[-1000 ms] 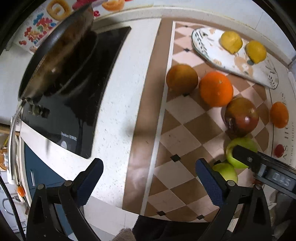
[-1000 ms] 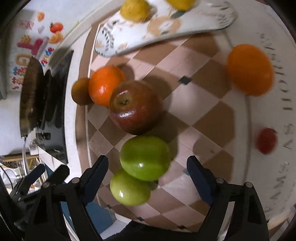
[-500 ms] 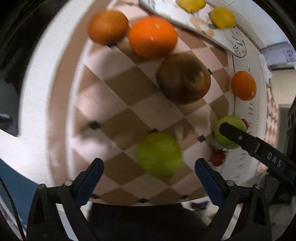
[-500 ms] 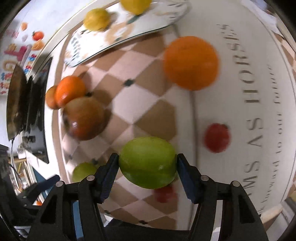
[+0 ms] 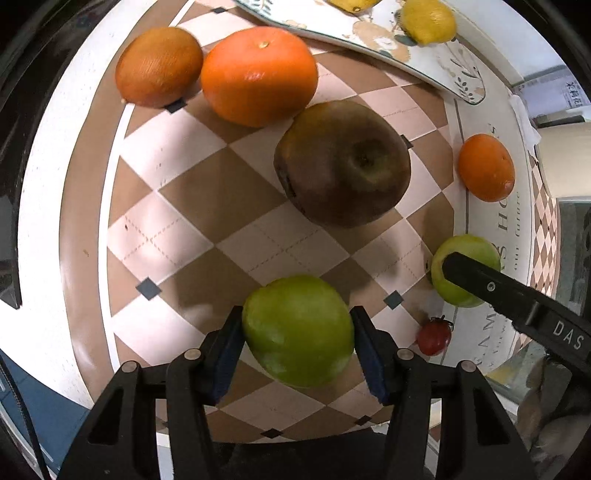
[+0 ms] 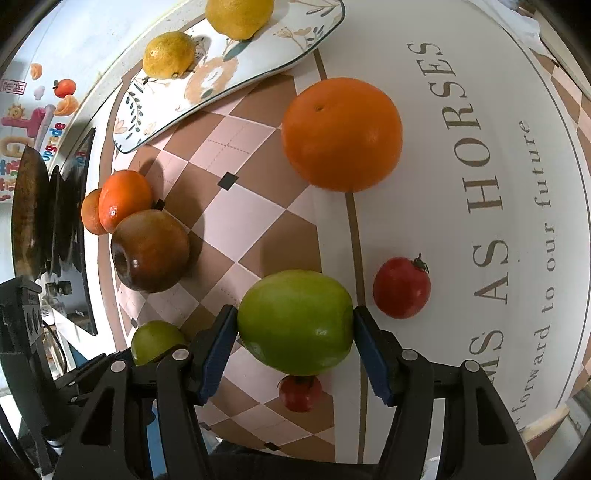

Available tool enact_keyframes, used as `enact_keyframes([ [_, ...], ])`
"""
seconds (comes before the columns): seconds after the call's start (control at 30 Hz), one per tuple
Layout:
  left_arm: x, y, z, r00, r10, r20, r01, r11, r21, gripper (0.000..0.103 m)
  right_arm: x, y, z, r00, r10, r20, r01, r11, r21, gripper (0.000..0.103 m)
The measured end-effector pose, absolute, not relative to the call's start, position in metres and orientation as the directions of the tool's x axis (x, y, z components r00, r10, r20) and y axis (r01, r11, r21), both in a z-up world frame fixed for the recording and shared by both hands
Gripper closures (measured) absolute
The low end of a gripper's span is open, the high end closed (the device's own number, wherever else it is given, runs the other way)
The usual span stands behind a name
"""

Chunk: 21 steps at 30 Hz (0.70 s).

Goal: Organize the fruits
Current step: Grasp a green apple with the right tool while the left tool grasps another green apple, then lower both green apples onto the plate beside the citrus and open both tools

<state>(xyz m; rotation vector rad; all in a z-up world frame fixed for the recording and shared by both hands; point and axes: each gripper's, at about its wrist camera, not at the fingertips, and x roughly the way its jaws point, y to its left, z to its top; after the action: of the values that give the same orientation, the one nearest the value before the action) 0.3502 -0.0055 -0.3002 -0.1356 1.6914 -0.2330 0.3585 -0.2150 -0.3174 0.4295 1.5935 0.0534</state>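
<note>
My left gripper (image 5: 297,343) is shut on a green apple (image 5: 298,330) over the checkered mat (image 5: 207,206). My right gripper (image 6: 295,339) is shut on another green apple (image 6: 295,321); that apple also shows in the left wrist view (image 5: 454,258) behind the right gripper's black finger. A dark red apple (image 5: 343,162), two oranges (image 5: 258,70) (image 5: 159,66) and a third orange (image 5: 485,168) lie on the mat. Two lemons (image 6: 168,53) (image 6: 238,14) sit on a floral plate (image 6: 258,62).
Two small red tomatoes (image 6: 402,287) (image 6: 300,393) lie near the right gripper. A dark pan (image 6: 29,206) sits on a black cooktop at the left. The mat's white lettered part (image 6: 480,184) lies to the right. The counter edge is close below.
The left gripper swung right from the cooktop over the mat and closed on a green apple. The right gripper closed on the other green apple and carried it right, toward the tomatoes.
</note>
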Motion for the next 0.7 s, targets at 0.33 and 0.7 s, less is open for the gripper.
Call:
enact_keyframes([
  [0.33, 0.353, -0.011, -0.250, -0.056, -0.266, -0.962, 0.070, 0.961, -0.269, 0.049, 0.354, -0.220, -0.297, 0.056, 0.356, -0.933, 0.245, 0.901, 0.359, 0.038],
  [0.7, 0.488, -0.009, -0.170, 0.101, -0.305, -0.947, 0.105, 0.950, -0.295, 0.049, 0.452, -0.223, -0.241, 0.217, 0.348, -0.912, 0.178, 0.904, 0.388, 0.038],
])
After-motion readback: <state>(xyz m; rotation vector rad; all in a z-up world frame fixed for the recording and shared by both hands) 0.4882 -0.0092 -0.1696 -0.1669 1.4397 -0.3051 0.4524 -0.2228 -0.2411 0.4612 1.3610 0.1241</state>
